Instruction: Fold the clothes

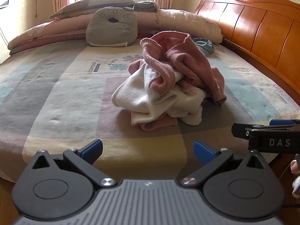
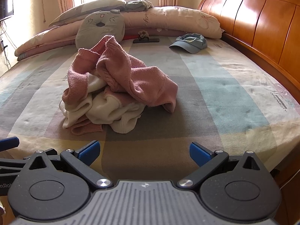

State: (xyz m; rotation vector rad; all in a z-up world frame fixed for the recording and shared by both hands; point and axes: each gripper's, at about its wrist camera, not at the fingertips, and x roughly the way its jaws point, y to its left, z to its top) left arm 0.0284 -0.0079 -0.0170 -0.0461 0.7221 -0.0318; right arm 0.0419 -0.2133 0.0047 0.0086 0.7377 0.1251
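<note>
Near edge: bare bedsheet [image 2: 187, 112] lies between my spread jaws and the crumpled clothes pile [image 2: 114, 90] — I see nothing in the way.
Right of pile: wide open sheet up to the wooden headboard [image 2: 262, 28].
Far right: blue cap [image 2: 189, 42] lies well apart from the pile.
Behind pile: grey cushion [image 2: 101, 28] and folded quilts [image 2: 168, 22] wall off the far side — a dark flat object [image 2: 146, 40] lies before them.

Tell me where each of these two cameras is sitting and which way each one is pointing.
Left wrist view: on the left tongs, open, facing across the bed at the clothes pile; right tongs and fingers at the right edge.
Right wrist view: on the right tongs, open, facing the same clothes pile; cap beyond.
Shared: pile, bed, headboard, grey cushion.
</note>
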